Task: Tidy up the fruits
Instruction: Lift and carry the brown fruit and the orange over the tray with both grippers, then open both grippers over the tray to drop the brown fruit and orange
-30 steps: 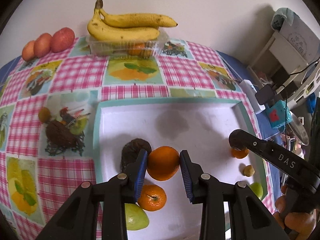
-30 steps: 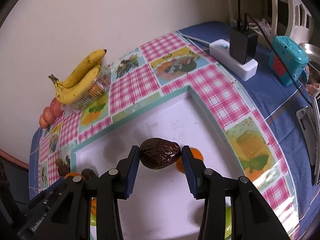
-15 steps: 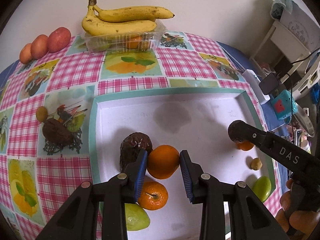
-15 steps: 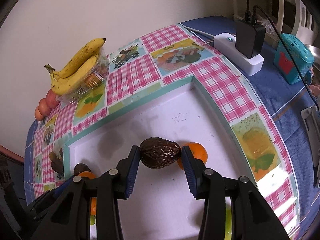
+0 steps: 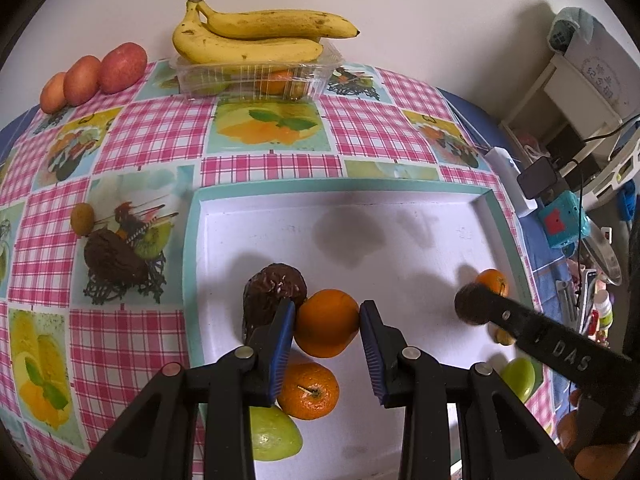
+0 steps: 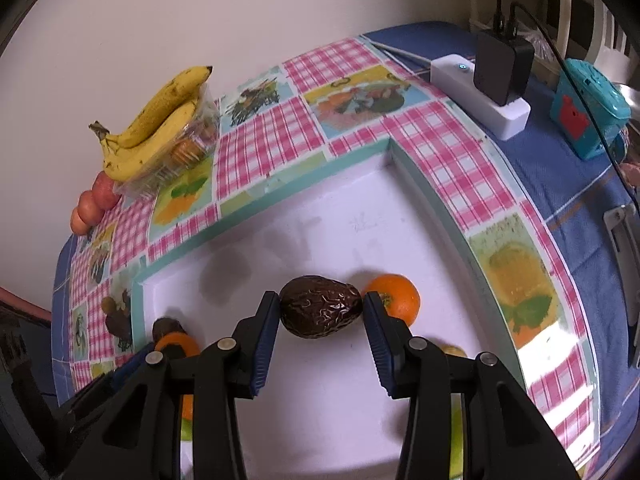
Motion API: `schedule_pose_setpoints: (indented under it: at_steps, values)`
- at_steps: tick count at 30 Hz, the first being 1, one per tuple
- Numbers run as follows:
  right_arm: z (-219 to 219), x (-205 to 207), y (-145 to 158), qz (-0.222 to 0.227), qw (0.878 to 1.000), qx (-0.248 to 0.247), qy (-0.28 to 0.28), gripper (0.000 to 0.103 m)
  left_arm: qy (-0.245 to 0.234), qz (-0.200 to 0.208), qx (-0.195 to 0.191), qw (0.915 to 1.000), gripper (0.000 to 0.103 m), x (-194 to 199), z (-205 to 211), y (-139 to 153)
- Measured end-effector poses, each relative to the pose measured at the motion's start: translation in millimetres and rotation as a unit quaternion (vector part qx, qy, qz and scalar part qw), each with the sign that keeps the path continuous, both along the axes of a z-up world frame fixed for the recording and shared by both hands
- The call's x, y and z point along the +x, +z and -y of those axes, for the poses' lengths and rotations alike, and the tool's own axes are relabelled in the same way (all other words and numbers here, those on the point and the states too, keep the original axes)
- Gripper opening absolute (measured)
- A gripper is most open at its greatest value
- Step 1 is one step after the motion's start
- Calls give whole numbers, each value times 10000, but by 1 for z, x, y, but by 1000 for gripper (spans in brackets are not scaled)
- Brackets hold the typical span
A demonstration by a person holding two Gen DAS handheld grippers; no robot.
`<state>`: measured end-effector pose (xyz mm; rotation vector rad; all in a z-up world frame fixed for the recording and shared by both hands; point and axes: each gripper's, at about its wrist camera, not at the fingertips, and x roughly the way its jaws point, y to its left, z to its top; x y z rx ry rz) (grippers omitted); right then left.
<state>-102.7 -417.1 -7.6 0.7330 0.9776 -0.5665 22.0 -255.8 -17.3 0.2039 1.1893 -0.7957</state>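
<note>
**Two tools, each clamped on one fruit over the white tray area**

Two fruits are held. The left tool (image 5: 327, 322) pinches a smooth, round orange (image 5: 327, 328) between its ribbed blue pads, over the white centre panel (image 5: 360, 240) of the bench. The right tool (image 6: 322, 312) pinches a dark brown avocado (image 6: 320, 312), pear-shaped, with a wrinkled, glossy skin, over the same panel.

Surface: a glossy oilcloth (image 5: 152, 136) in pink check with printed fruit squares; a teal border frames the matt white panel.

Left wrist view only: a second wrinkled avocado (image 5: 272, 292) on the panel, touching the left pad's outer side; a stemmed mandarin (image 5: 308, 390) and a pale green fruit (image 5: 272, 434) below the held orange; a dark avocado (image 5: 114, 258) and a small brownish round fruit (image 5: 82, 219) on the check cloth to the left. The right tool shows here as a black arm at the right edge.

Both views: two speckled yellow bananas (image 5: 256, 38) lying on a ribbed clear plastic punnet (image 5: 256, 76) at the wall, and three reddish oval fruits (image 5: 92, 76) beside it.

Right wrist view shows more clearly: a small orange (image 6: 394, 298) on the panel just behind the right pad, a white power strip (image 6: 476, 92) carrying a black adapter, and a teal box (image 6: 584, 108) on blue cloth.
</note>
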Motion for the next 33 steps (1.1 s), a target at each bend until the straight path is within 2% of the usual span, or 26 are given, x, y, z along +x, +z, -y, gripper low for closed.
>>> schedule_pose_setpoints:
  at_steps: [5, 10, 29, 33]
  values:
    - [-8, 0, -4, -455, 9989, 22, 48, 45, -1, -11, 1, 10000, 35, 1, 0, 0]
    - [-6, -4, -16, -686, 9975, 181, -53, 45, -13, 23, 34, 10000, 36, 0, 1, -1]
    - [-4, -7, -18, -668, 9970, 358, -127, 45, 49, 60, 62, 10000, 37, 3, 0, 1]
    - [-2, -8, -19, -640, 9970, 417, -157, 45, 156, -146, 59, 9998, 37, 7, -3, 0]
